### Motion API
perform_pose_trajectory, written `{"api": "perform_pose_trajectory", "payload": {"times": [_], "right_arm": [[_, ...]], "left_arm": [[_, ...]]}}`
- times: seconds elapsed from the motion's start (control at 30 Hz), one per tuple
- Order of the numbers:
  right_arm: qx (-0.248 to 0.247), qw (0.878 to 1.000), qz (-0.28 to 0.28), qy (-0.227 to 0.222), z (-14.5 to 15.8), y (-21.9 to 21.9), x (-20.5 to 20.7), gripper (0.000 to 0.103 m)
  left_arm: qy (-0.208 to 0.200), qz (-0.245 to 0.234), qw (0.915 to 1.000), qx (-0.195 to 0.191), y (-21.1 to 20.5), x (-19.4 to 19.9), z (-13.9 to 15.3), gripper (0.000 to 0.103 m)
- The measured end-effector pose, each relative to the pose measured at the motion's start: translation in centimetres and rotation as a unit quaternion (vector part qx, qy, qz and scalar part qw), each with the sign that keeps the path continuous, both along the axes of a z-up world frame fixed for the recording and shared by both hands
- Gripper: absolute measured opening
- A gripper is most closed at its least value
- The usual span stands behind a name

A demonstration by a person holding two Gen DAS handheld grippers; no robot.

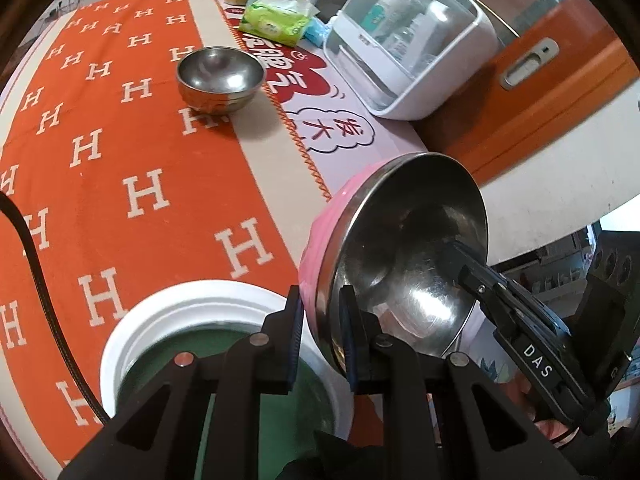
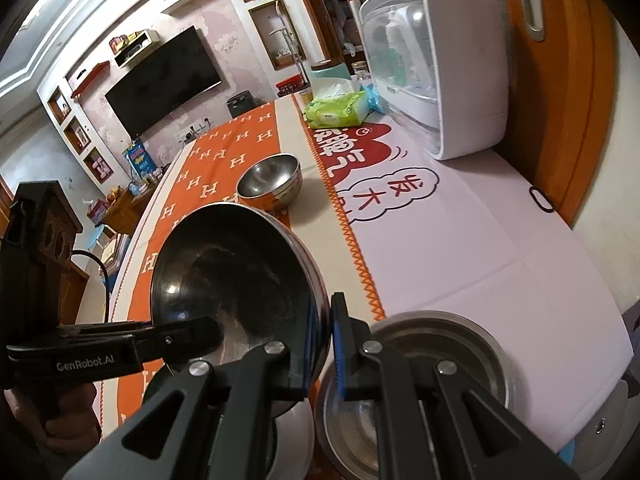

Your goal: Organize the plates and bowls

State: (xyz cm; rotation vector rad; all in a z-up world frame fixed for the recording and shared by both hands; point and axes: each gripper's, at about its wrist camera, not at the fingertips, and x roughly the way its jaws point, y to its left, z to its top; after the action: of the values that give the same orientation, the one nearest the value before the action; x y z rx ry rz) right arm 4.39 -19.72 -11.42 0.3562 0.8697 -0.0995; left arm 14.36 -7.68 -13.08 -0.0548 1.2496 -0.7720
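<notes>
– Two claws on one bowl?
– Yes. Left gripper [image 1: 322, 320] is pinched on the near rim of the pink bowl [image 1: 400, 248], one finger inside and one on the pink outer wall. The bowl is lifted and tilted, with its steel inside facing the right gripper [image 1: 476, 276].
– Right claw state?
– Right gripper [image 2: 326, 332] is also pinched on that rim, blue pads on either side of the edge of the pink bowl [image 2: 232, 272]. Left gripper [image 2: 200, 332] comes in from its left, with one finger inside the bowl.
– Other dishes?
– White dish [image 1: 120, 344] with a green inside sits under and left of the left claw, on the orange tablecloth [image 1: 120, 140]. A steel bowl [image 2: 460, 344] stands upright just below and right of the right claw.
– Farther out?
– Small steel bowl [image 1: 220, 76] is upright well ahead of the left claw; from the right claw, the small steel bowl [image 2: 272, 180] is ahead, past the held bowl.
– Clutter?
– Green tissue pack [image 1: 276, 20] and white sterilizer box [image 1: 404, 40] are far ahead and to the right of the left claw.
</notes>
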Motion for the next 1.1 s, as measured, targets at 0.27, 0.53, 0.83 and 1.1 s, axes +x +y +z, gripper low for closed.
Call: {"api": "perform_pose_trajectory", "payload": {"times": [0.27,0.53,0.83,1.1], "right_arm": [[0.004,1.000,-0.003,0.000,0.2,-1.4,-2.3,0.009],[0.002,1.000,0.000,0.020,-0.1,-3.5,-4.2,0.009],[0.000,0.999,0.015,0.050,-0.8,-6.2,-5.6,0.010],[-0.005,0.995,0.038,0.087,-2.0,-7.9,-6.1,0.011]], "left_arm": [[0.001,-0.005,0.9999,0.011,-1.5,-2.9,0.1,0.015],[0.008,-0.012,0.9996,0.022,-4.1,-5.2,-0.4,0.016],[0.022,-0.014,0.9987,0.043,-7.3,-7.1,-1.6,0.017],[0.034,-0.007,0.9973,0.065,-9.5,-8.6,-2.7,0.019]]}}
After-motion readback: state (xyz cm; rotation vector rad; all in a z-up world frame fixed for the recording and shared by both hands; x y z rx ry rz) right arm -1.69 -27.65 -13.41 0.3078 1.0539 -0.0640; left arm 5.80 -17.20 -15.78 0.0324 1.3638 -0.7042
